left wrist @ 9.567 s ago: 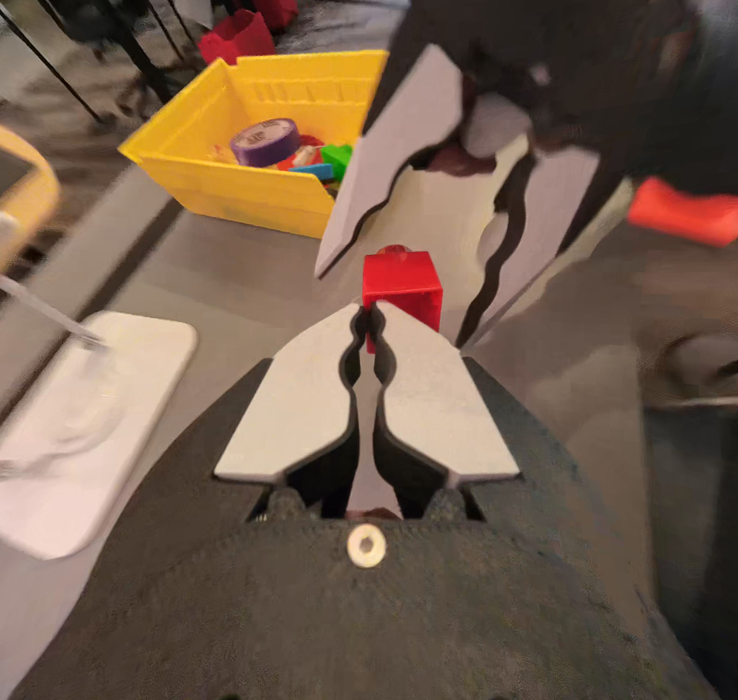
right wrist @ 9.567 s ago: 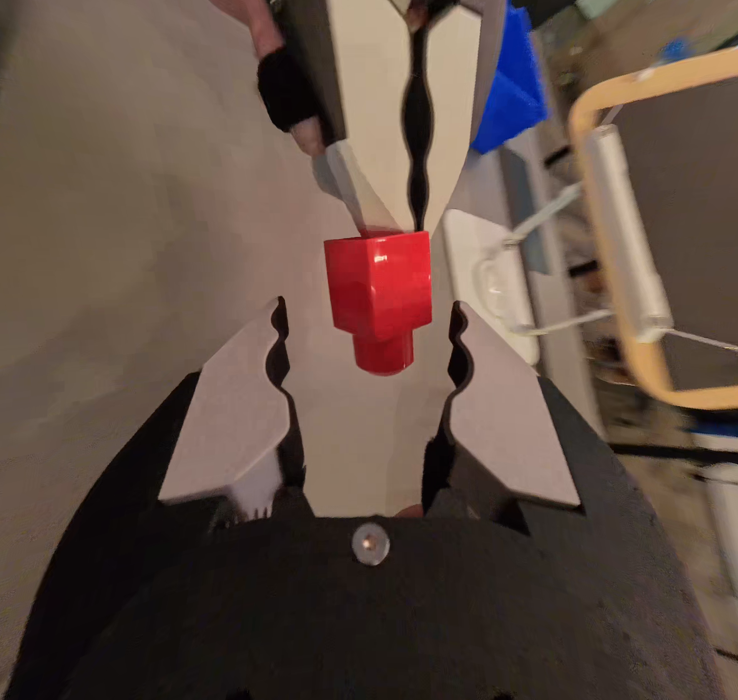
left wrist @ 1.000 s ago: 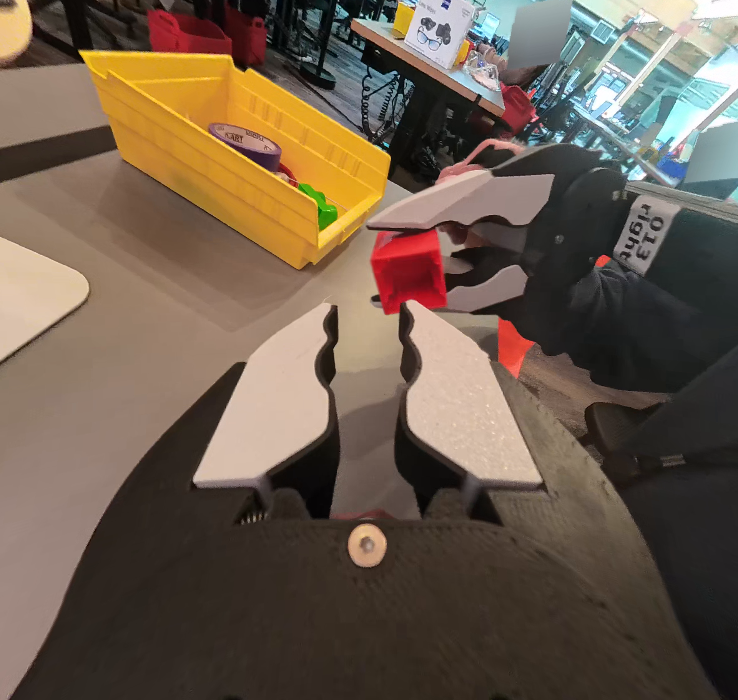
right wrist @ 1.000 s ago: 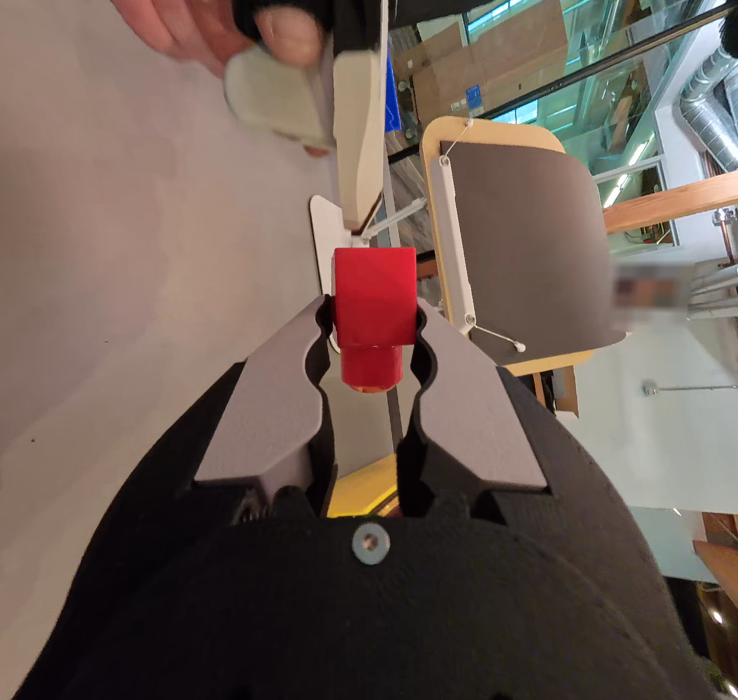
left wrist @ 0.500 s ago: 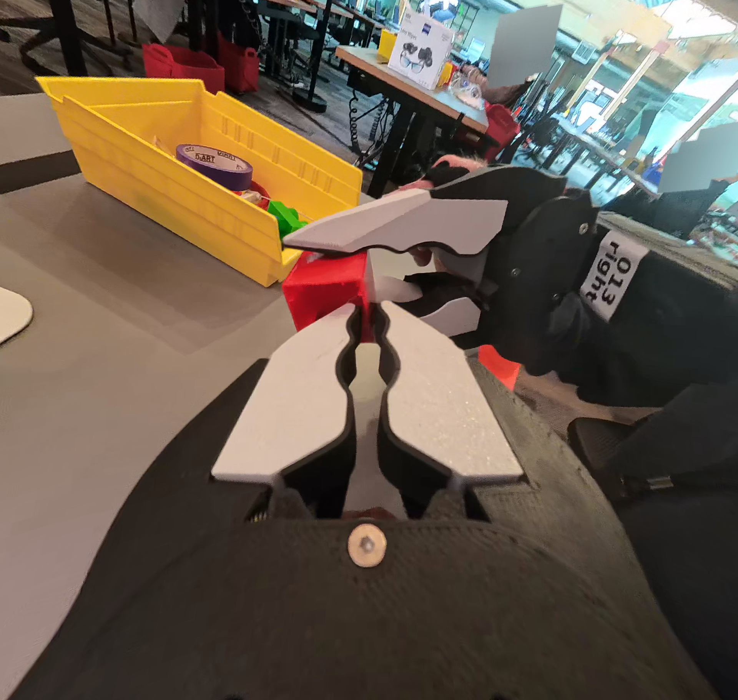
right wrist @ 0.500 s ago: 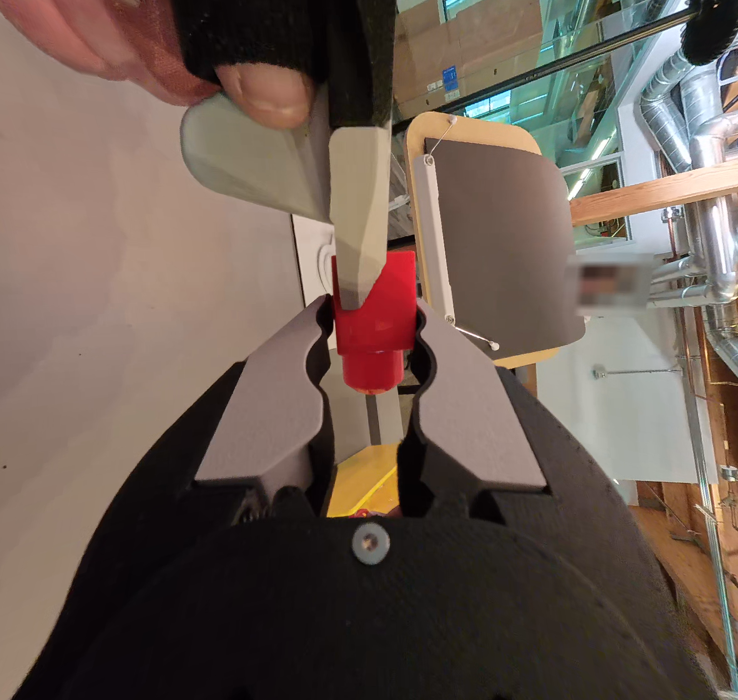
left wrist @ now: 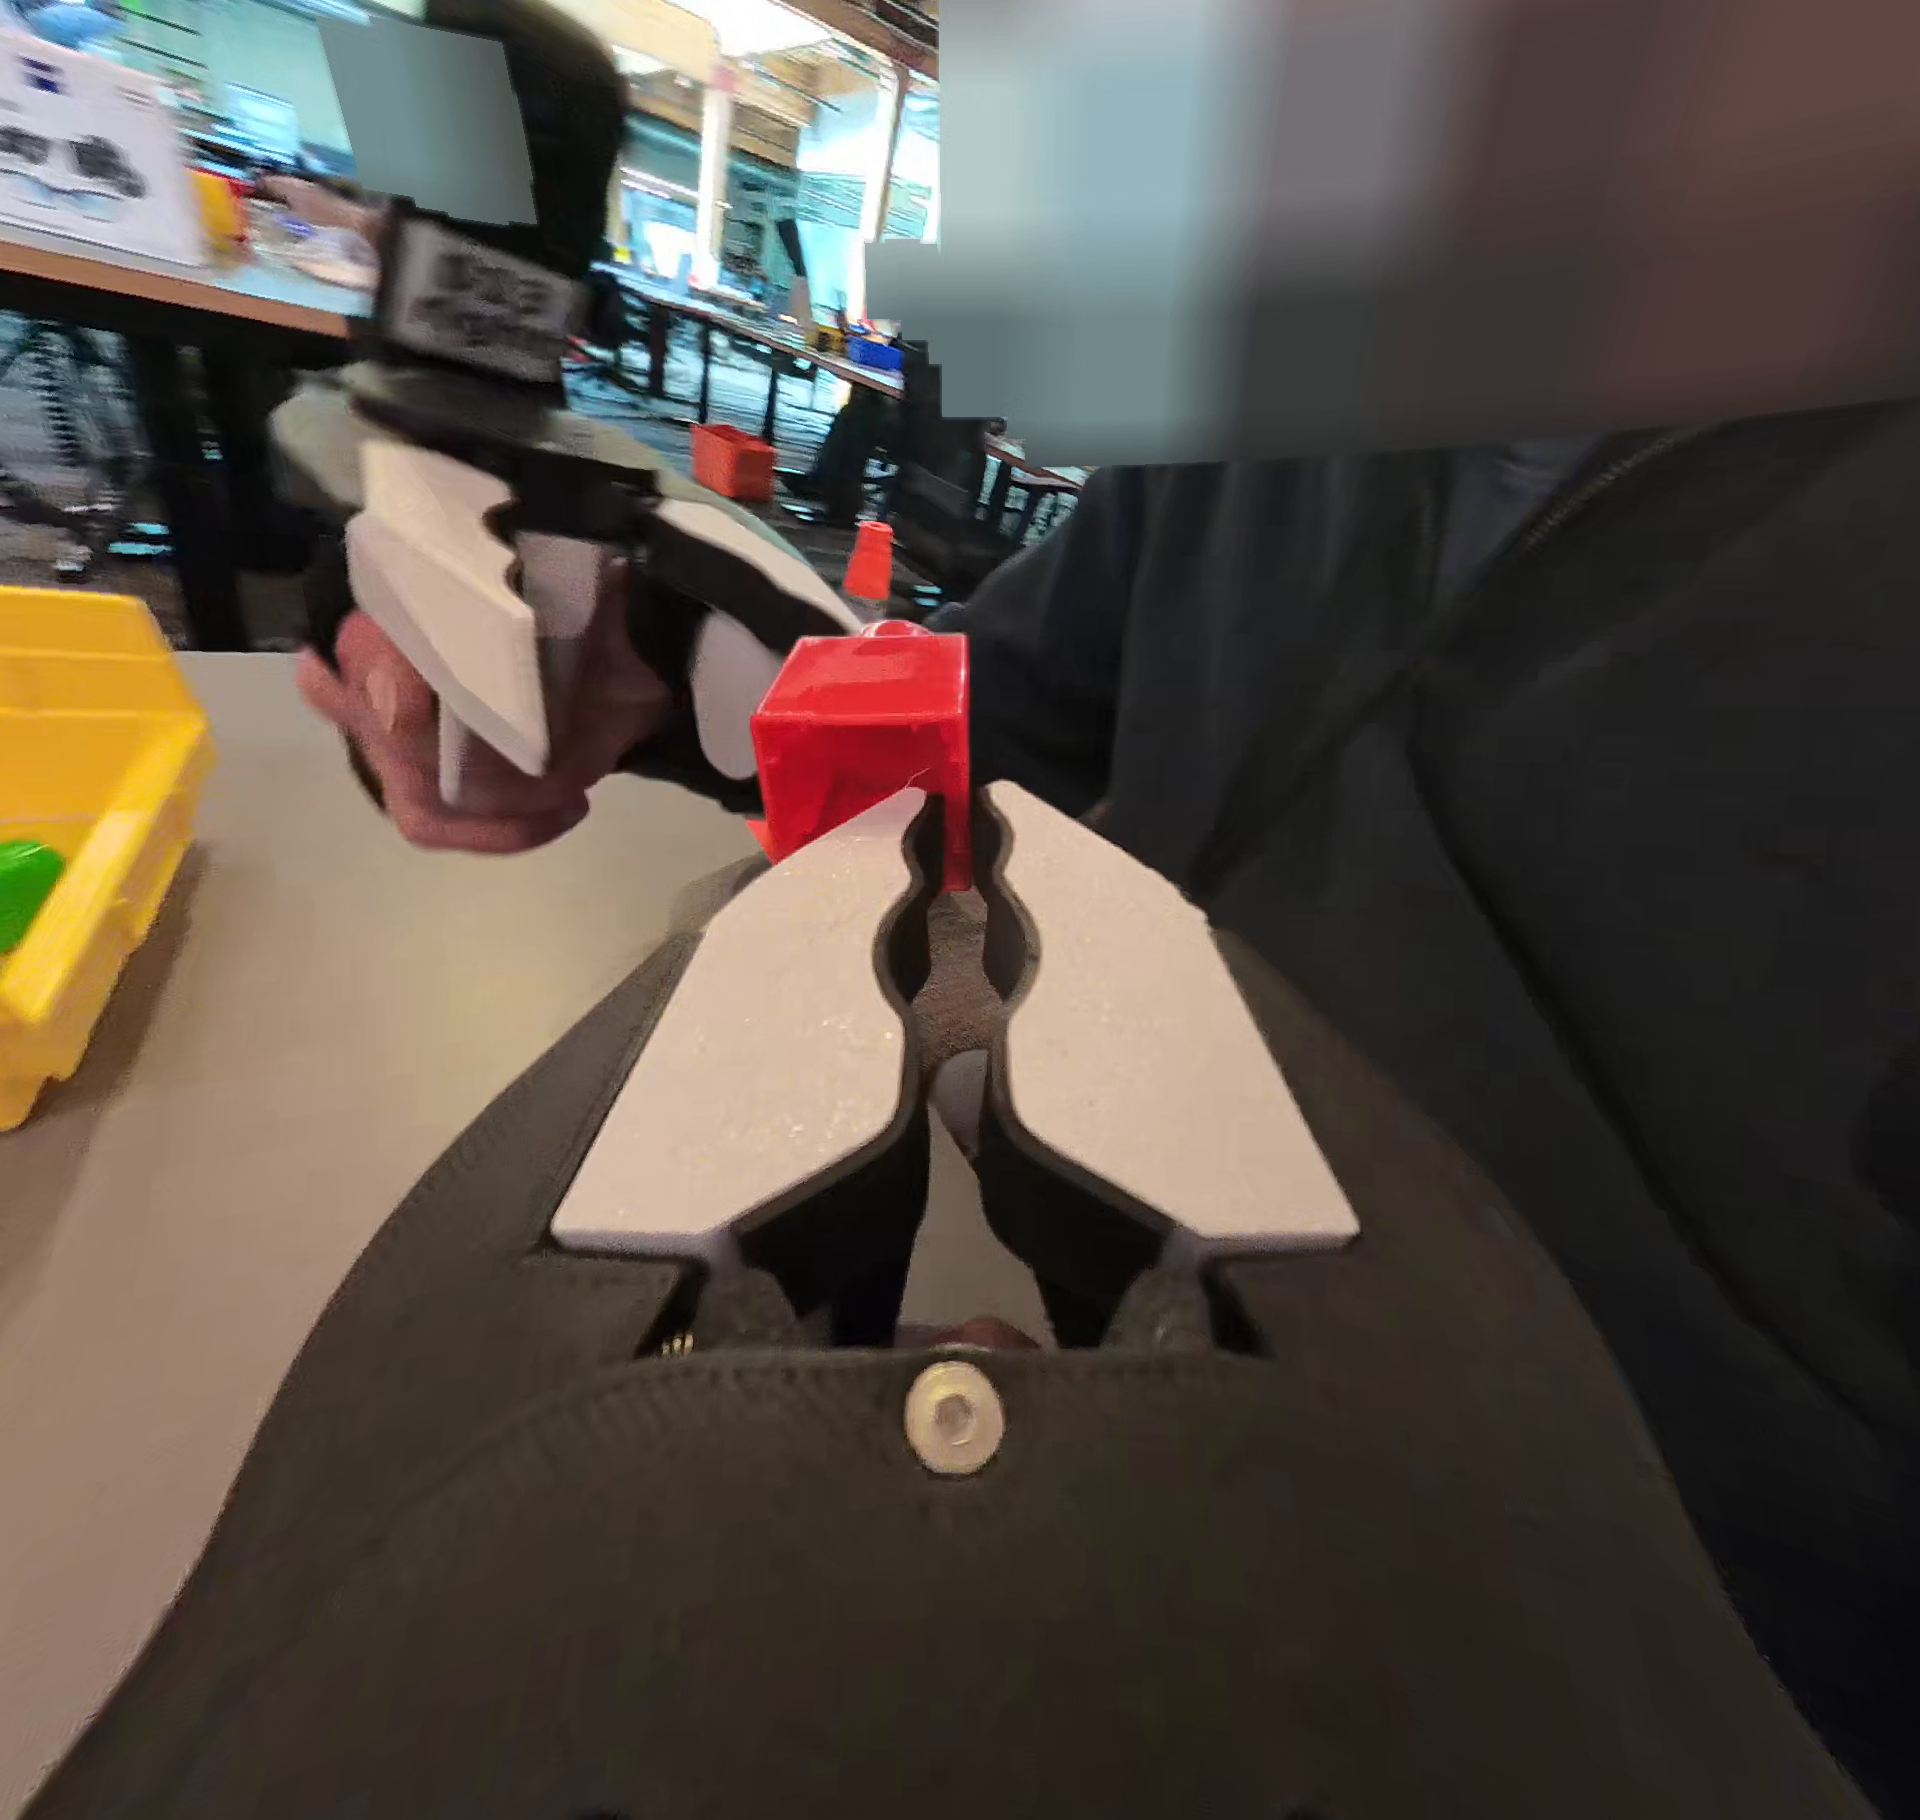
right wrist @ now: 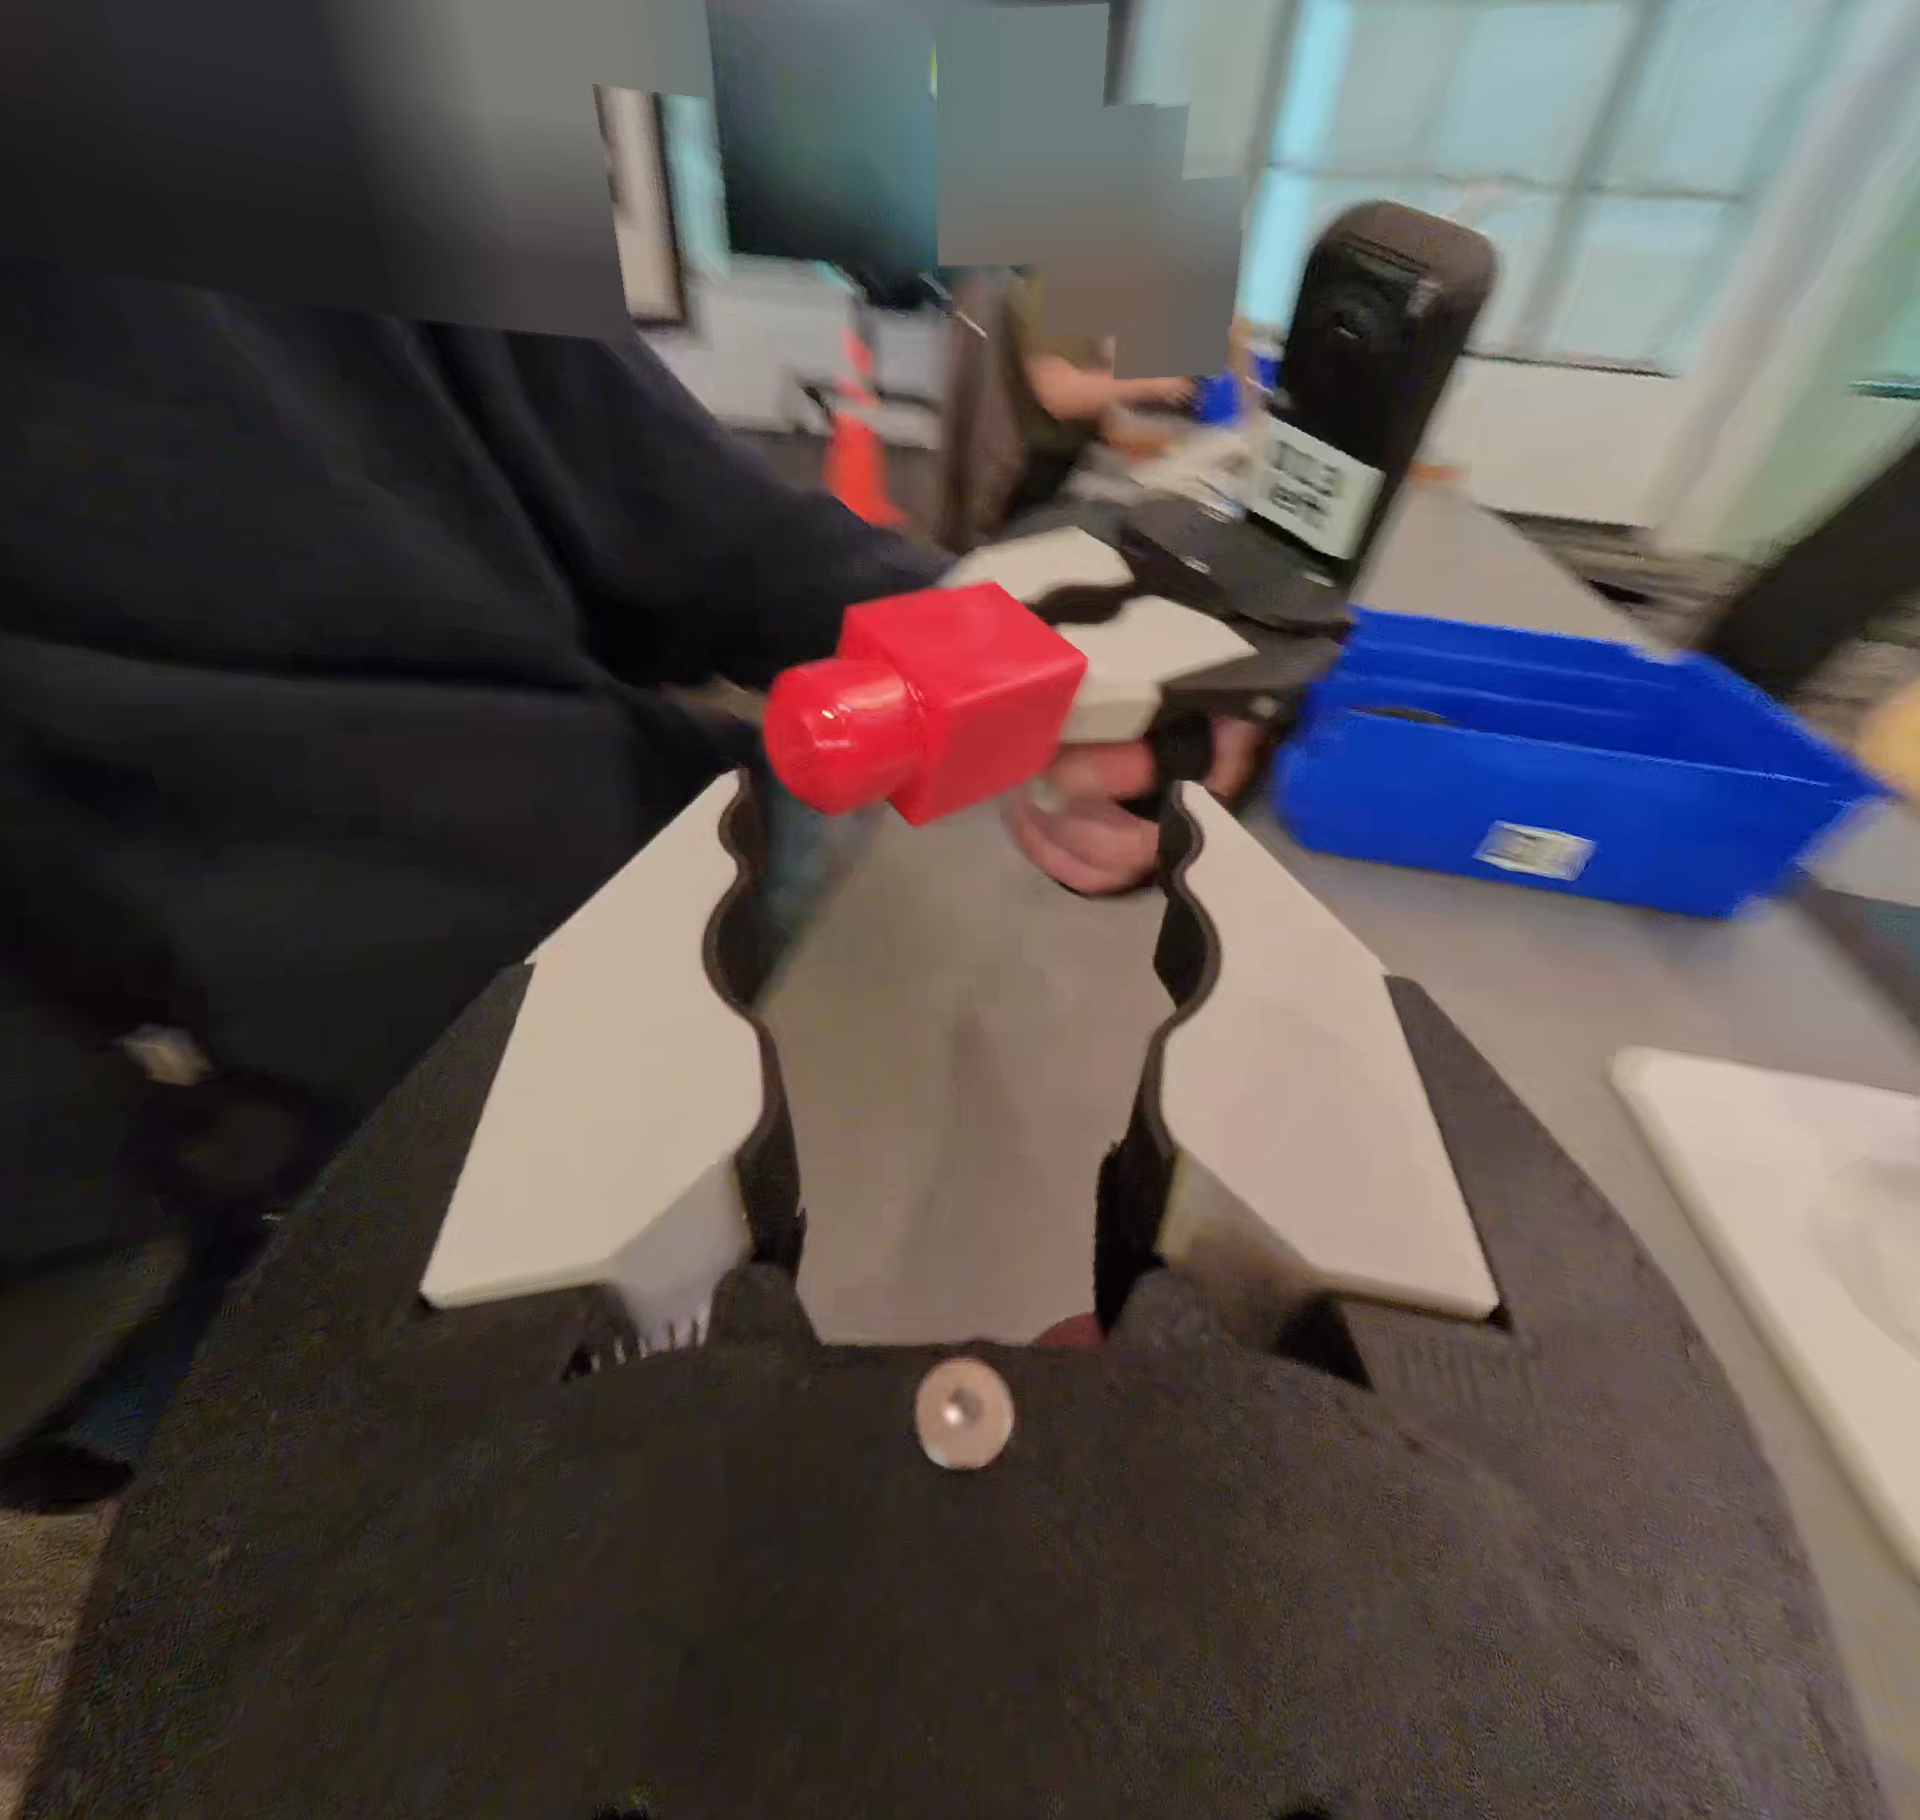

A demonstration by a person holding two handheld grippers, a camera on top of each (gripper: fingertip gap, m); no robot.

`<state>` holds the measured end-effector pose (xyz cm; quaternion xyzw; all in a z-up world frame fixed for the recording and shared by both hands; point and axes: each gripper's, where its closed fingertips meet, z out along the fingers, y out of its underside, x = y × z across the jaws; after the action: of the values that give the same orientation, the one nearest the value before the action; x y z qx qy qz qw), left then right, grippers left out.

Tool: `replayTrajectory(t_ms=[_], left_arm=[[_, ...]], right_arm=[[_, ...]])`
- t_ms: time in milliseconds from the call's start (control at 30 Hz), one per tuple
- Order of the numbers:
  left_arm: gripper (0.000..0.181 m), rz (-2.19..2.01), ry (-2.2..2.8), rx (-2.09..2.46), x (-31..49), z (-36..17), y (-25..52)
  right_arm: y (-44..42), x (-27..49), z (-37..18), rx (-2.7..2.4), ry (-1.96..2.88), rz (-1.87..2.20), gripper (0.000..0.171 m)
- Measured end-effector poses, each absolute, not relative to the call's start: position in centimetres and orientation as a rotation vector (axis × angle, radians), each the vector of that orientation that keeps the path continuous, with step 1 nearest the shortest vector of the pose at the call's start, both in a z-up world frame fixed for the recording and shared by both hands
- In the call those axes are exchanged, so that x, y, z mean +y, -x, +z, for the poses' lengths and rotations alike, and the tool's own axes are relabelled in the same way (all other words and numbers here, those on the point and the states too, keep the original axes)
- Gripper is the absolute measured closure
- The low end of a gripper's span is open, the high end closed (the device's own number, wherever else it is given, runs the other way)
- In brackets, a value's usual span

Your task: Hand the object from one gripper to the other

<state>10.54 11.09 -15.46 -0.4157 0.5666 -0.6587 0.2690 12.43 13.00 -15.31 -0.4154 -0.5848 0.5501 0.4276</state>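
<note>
Yellow bin point(left wrist: 94, 835) sits at the far left on the tabletop point(left wrist: 312, 991), and just right of it the right gripper point(left wrist: 499, 669) has let go and pulled clear, its jaws spread wide and empty. The red block point(left wrist: 862, 742) now rides in the left gripper point(left wrist: 951, 814), jaws clamped on a thin edge at its near face, held above the tabletop. A second ago both tools held it, so the handover looks complete, though blur hides how deep the bite is.

Probably an open-plan workshop or lab: rows of long tables point(left wrist: 727, 316), parts bins point(right wrist: 1558, 783), orange cones point(right wrist: 857, 451)
</note>
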Motion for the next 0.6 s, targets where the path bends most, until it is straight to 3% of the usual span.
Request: replayTrajectory(t_ms=[233, 500, 600], left_arm=[[0.177, -1.847, 0.979, 1.781, 8.3, -15.4, -10.3], [0.177, -1.912, 0.913, 1.803, 7.9, -15.6, -10.2], [0.177, -1.924, 0.906, 1.796, 8.0, -15.7, -10.2]], right_arm=[[-12.0, 8.9, -14.2, -1.515, 0.798, 1.752, 0.099], [-11.4, 8.0, -14.2, -1.517, 0.750, 1.732, 0.099], [-11.1, 8.4, -14.3, -1.490, 0.775, 1.698, 0.110]])
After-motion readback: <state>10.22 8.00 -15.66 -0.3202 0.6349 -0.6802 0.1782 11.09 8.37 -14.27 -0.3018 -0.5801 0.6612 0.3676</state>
